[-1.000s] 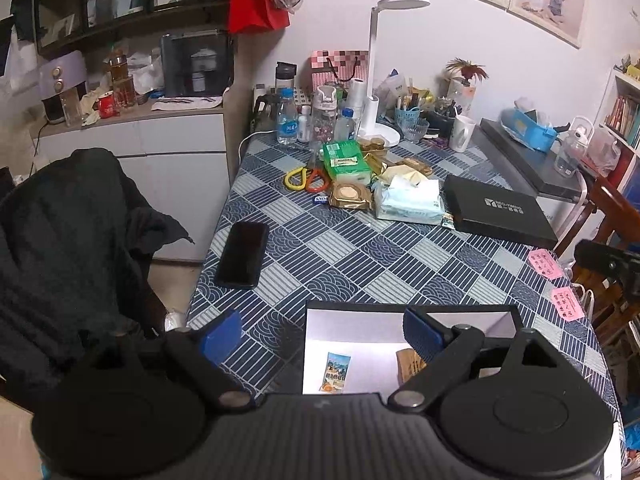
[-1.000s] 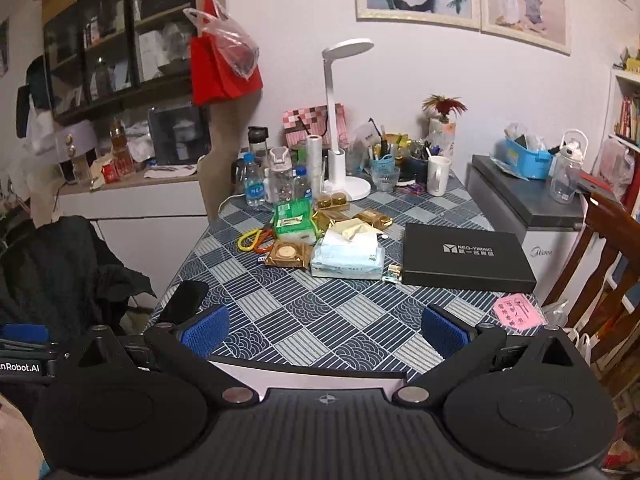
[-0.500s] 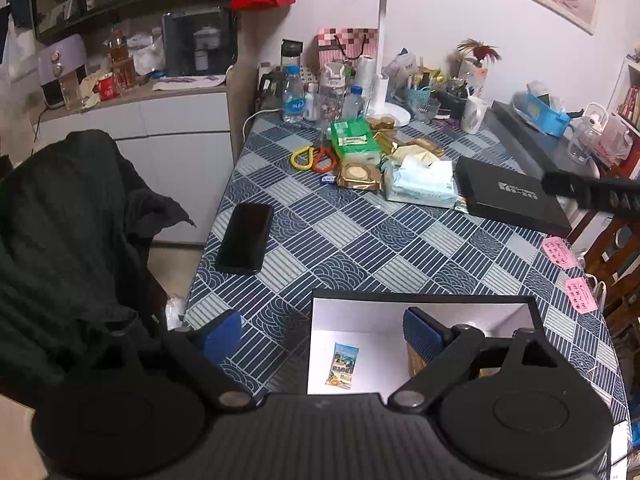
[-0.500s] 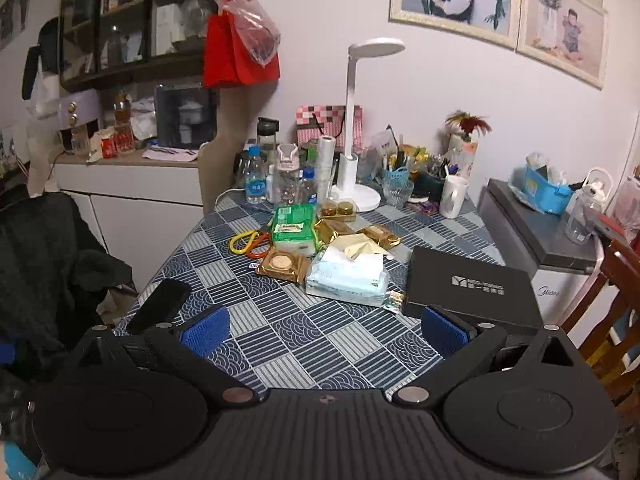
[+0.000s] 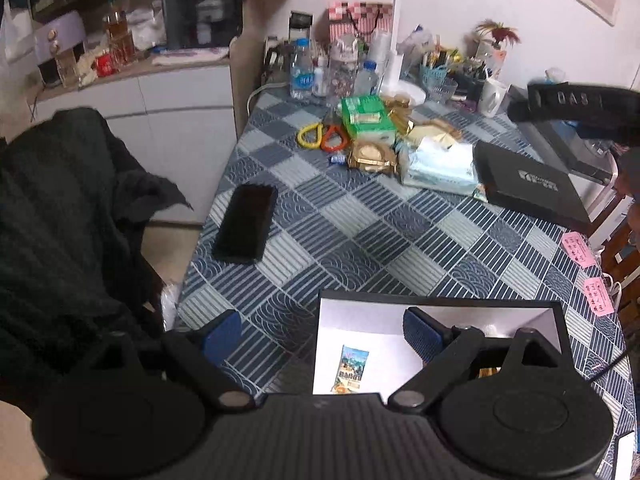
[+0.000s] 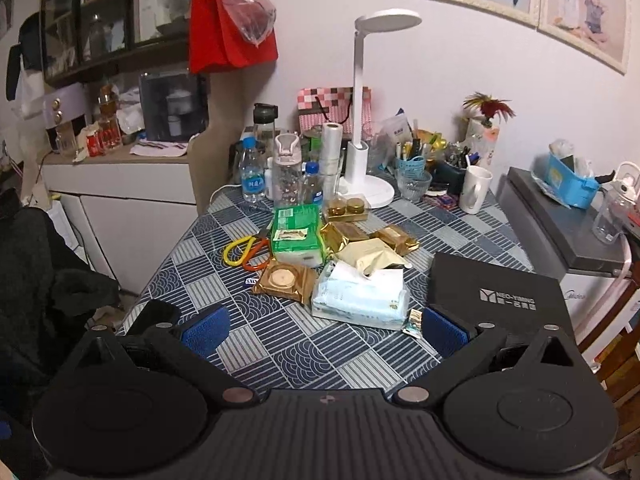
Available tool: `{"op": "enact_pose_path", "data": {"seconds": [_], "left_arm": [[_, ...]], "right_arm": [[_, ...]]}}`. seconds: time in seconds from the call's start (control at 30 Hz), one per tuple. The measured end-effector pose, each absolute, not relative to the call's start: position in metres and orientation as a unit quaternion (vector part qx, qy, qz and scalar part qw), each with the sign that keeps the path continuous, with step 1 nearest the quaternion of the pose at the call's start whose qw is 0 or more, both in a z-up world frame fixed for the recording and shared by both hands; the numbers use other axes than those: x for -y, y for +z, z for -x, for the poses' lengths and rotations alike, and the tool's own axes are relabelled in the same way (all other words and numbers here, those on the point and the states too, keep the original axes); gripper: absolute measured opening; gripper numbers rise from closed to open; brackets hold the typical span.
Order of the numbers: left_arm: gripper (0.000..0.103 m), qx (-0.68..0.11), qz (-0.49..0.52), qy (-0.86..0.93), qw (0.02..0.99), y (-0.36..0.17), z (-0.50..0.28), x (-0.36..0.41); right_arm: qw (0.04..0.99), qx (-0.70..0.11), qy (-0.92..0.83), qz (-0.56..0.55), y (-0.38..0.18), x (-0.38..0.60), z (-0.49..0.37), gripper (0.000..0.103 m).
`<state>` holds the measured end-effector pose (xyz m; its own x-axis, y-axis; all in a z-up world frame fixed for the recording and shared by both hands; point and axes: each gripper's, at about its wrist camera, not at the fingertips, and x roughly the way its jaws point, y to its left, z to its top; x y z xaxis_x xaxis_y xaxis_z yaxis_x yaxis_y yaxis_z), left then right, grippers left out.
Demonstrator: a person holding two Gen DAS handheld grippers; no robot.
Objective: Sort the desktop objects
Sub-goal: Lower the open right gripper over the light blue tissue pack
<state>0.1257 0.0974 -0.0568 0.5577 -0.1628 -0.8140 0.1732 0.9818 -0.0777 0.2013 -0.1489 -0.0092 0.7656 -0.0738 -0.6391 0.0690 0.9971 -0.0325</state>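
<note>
Left wrist view looks down on the left gripper (image 5: 322, 330), jaws spread wide and holding nothing, hanging over the near edge of the bench (image 5: 360, 240) with its blue checked cloth. One blue pad sits over the cloth, the other over an open white-lined box (image 5: 400, 312) at the near edge, where a small printed sachet (image 5: 352, 368) lies flat on the floor of the box; a brownish item shows behind the right finger, too hidden to name. A black phone (image 5: 246, 222) lies face up near the left edge of the bench, well apart from the box. Further back sits a cluster: yellow and orange ring handles (image 5: 322, 136), a green pack (image 5: 368, 118), a gold-wrapped round cake (image 5: 372, 156) and a soft tissue pack (image 5: 438, 166), with a flat black case (image 5: 528, 188) just beside the tissues on the right. Two pink notes (image 5: 578, 244) lie near the right edge. Right wrist view shows the right gripper (image 6: 322, 330), jaws likewise released and empty, held above the middle of the bench and facing the same cluster; the tissue pack (image 6: 360, 296) lies just ahead between its fingers, a tiny wrapped sweet (image 6: 414, 322) next to the right pad, and a white desk lamp (image 6: 368, 120) stands at the back among bottles and cups.
</note>
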Motion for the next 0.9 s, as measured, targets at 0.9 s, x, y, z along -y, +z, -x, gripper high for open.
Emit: {"op": "enact_pose_path", "data": {"seconds": [0.9], "left_arm": [[0.103, -0.497, -0.019, -0.096, 0.862, -0.092, -0.159, -0.087]], "right_arm": [[0.918, -0.391, -0.058, -0.019, -0.066, 0.170, -0.294, 0.103]]}}
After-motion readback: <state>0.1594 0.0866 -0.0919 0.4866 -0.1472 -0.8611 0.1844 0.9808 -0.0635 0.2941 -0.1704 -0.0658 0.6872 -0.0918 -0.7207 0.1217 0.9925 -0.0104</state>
